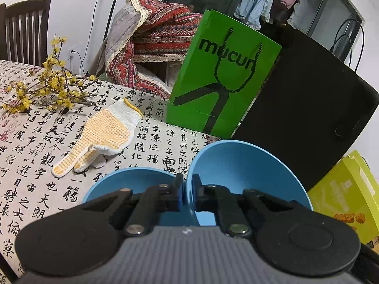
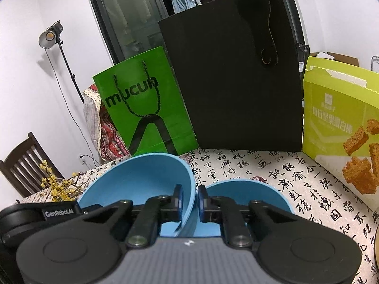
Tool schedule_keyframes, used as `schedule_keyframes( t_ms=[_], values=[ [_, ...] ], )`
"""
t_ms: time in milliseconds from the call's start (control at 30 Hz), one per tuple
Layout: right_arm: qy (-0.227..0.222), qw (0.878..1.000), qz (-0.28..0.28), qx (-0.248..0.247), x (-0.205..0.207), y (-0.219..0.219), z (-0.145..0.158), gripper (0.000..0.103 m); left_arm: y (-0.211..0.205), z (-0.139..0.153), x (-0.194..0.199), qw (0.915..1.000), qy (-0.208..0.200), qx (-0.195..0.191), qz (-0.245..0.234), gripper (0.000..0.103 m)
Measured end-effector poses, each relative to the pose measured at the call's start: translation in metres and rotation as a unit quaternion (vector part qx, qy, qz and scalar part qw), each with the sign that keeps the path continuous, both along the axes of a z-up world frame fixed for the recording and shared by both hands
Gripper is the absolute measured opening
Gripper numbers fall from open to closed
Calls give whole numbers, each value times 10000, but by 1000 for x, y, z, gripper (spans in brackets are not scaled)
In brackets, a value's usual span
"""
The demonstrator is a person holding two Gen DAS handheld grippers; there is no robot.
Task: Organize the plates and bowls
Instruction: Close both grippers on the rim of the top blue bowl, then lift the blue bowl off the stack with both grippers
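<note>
Calligraphy-print tablecloth (image 1: pixel 146 142) is spread under two blue bowls. One bowl's rim (image 1: pixel 187 189) is pinched by the left gripper (image 1: pixel 187 190); the other bowl's rim (image 2: pixel 193 194) is pinched by the right gripper (image 2: pixel 190 200).

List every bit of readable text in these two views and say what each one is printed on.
"mucun": on the green paper bag.
"GenRobot.AI": on the other gripper's black body, at the left edge of the right wrist view.
"每日坚果蛋白棒": on the yellow-green snack box, blurred, so the reading is unsure; the logo line above it is too small to read.
Brush calligraphy covers the tablecloth; too dense and distorted to transcribe reliably.
</note>
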State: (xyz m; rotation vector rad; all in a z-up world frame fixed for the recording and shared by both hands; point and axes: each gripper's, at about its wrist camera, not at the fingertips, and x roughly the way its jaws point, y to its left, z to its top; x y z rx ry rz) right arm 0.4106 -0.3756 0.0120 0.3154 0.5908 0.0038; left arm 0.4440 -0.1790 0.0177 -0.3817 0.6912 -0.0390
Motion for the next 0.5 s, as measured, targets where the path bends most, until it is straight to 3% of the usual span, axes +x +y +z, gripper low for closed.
schedule_keyframes(
  t_ms=[500],
  values=[
    [-93,10000,-26,-15,-4,-2,4,10,-6,10,-4,9998,-123,154,-18,8]
  ],
)
